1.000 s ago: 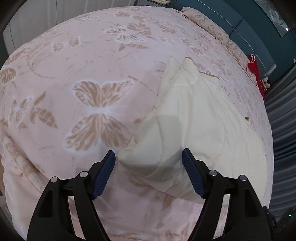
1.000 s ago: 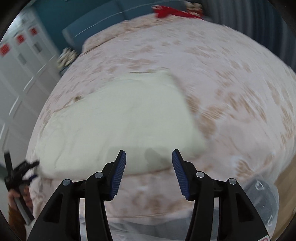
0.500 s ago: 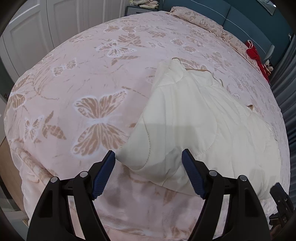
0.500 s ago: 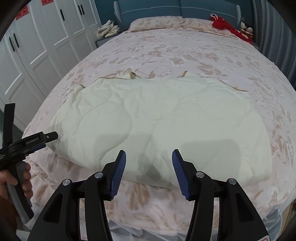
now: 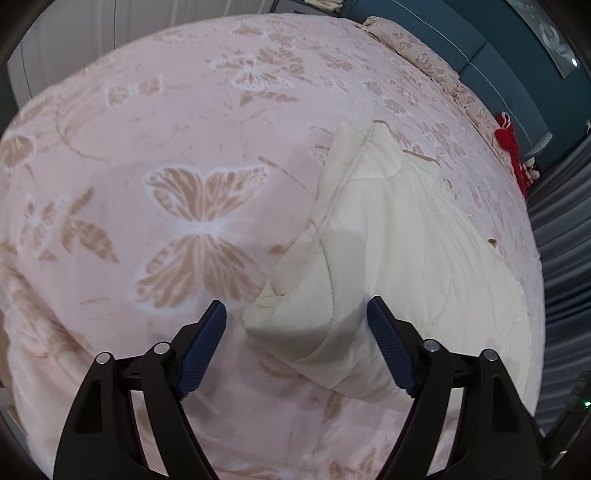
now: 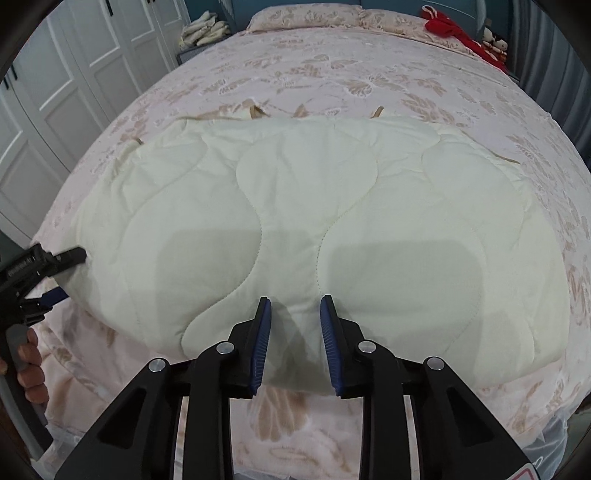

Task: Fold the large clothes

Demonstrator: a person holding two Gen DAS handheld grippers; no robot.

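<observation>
A cream quilted blanket (image 6: 303,221) lies folded on the pink butterfly bedspread (image 5: 155,155). In the left wrist view its near corner (image 5: 306,314) sits between the wide-open fingers of my left gripper (image 5: 295,317), untouched by either pad. In the right wrist view my right gripper (image 6: 295,310) hovers at the middle of the blanket's near edge, its jaws narrowed with a gap between them and empty. The left gripper also shows in the right wrist view (image 6: 61,273) at the blanket's left corner.
White wardrobe doors (image 6: 48,92) stand left of the bed. A teal headboard (image 5: 480,48), pillows (image 6: 306,14) and a red item (image 6: 454,31) are at the far end. Grey curtains (image 5: 565,240) hang on the right. Thin tan straps (image 6: 255,110) lie at the blanket's far edge.
My left gripper has moved in low around the blanket's left corner. My right gripper has come close to the blanket's near edge and its jaws have narrowed.
</observation>
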